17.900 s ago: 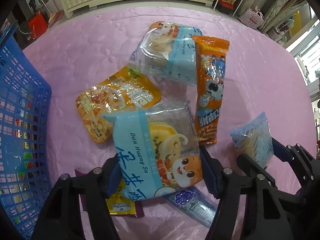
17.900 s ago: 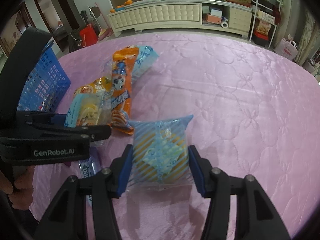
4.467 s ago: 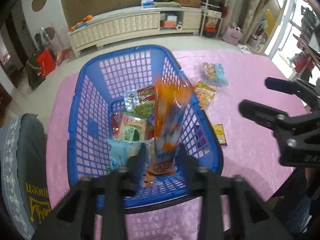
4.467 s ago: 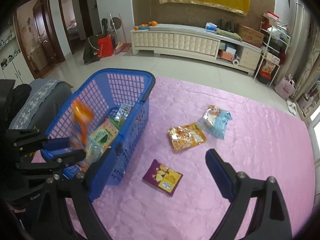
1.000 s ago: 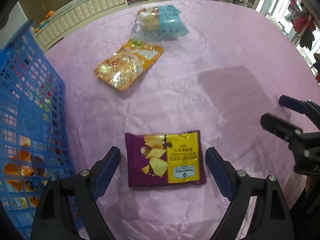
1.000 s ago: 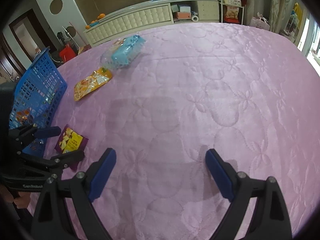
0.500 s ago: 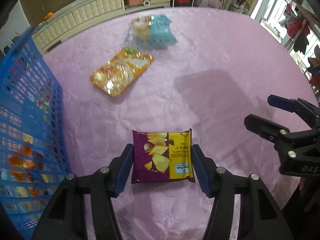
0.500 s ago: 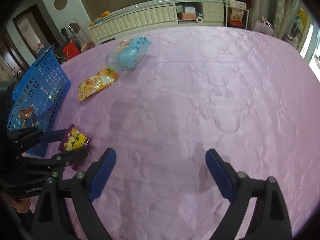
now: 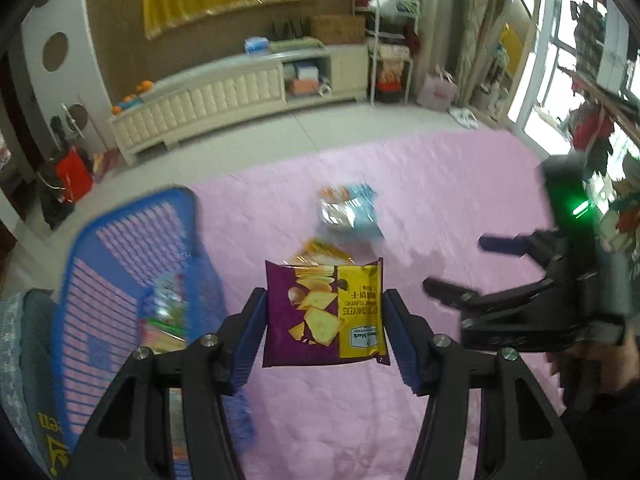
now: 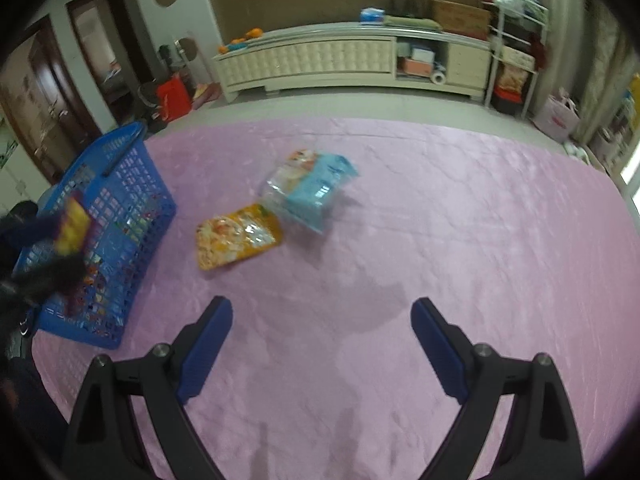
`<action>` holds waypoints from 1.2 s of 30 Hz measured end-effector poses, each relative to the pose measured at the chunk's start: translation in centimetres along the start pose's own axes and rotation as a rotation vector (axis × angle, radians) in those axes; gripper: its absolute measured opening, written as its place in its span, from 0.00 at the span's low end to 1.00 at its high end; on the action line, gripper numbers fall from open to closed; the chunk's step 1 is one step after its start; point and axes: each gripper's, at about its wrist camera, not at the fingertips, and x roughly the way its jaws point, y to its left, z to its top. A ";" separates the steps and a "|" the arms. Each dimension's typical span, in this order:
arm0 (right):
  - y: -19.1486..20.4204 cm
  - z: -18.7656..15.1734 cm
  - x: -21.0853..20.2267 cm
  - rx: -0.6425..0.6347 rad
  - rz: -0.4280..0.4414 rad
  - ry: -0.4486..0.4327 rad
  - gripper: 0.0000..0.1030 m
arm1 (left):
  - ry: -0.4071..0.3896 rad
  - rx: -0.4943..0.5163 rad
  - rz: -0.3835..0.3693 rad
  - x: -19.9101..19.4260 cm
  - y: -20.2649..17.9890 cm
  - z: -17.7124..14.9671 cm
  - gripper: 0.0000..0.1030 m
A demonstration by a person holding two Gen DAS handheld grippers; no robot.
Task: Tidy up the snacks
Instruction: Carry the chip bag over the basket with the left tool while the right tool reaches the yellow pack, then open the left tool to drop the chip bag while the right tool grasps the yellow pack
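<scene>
My left gripper is shut on a purple and yellow cracker packet, held in the air above the pink tablecloth. The same packet shows blurred at the left in the right wrist view, in front of the blue basket. The blue basket with several snacks inside stands to the left. An orange snack bag and a blue and clear snack bag lie on the cloth. My right gripper is open and holds nothing; the right gripper appears at the right in the left wrist view.
A grey cushioned seat sits left of the basket. Beyond the table's far edge are a tiled floor and a long white cabinet. A hand holds the right gripper at the right side.
My left gripper closed on the cracker packet and lifted it off the cloth. The right gripper rose and shifted, still open.
</scene>
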 end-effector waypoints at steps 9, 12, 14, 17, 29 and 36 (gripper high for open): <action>5.2 2.6 5.1 -0.093 0.074 0.058 0.90 | -0.006 -0.124 0.136 -2.2 7.0 -1.2 0.54; 7.0 3.1 7.1 -0.132 0.084 0.092 0.90 | 0.001 -0.165 0.156 -2.3 8.6 -1.9 0.54; 7.7 3.3 8.3 -0.155 0.078 0.111 0.90 | 0.013 -0.187 0.164 -1.9 9.8 -2.2 0.54; 8.3 3.6 10.3 -0.168 0.067 0.146 0.90 | 0.047 -0.219 0.161 -0.9 11.7 -2.7 0.54; 8.2 5.5 14.2 -0.219 0.024 0.188 0.91 | 0.112 -0.232 0.127 1.9 13.4 -2.9 0.55; 8.9 5.6 14.6 -0.284 0.049 0.184 0.90 | 0.125 -0.250 0.135 2.7 14.3 -3.7 0.64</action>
